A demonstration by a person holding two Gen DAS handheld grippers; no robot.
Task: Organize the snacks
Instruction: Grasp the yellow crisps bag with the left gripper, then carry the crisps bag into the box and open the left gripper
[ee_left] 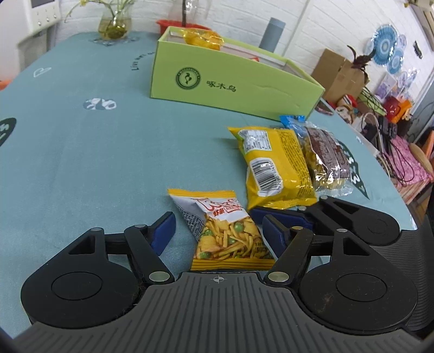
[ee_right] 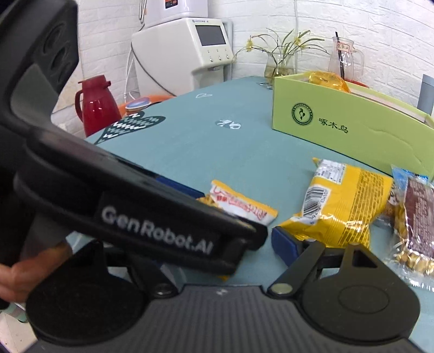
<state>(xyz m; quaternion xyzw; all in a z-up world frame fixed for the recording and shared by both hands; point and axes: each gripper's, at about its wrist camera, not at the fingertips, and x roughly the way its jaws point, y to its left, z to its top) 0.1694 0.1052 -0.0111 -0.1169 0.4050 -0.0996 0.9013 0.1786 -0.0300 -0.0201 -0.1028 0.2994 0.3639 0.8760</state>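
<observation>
A small shrimp-strip snack packet [ee_left: 226,230] lies on the teal tablecloth between my left gripper's [ee_left: 219,230] open blue fingers, not clamped. It shows partly in the right wrist view [ee_right: 244,205], behind the left gripper's body. A larger yellow packet [ee_left: 274,165] [ee_right: 341,206] and a clear packet with brown bars [ee_left: 325,152] [ee_right: 415,217] lie to its right. My right gripper [ee_left: 282,214] is low beside the yellow packet, with one blue finger [ee_right: 284,244] in view and nothing held. The green box [ee_left: 230,78] [ee_right: 347,127] behind holds a yellow bag [ee_left: 202,38].
A glass vase with a plant [ee_left: 114,24] [ee_right: 279,63], a glass jug [ee_right: 343,58] and a grey bottle [ee_left: 272,34] stand behind the box. A red thermos [ee_right: 96,106] and a white dispenser [ee_right: 184,51] are past the table's far edge. Clutter lies off the table's right side [ee_left: 379,108].
</observation>
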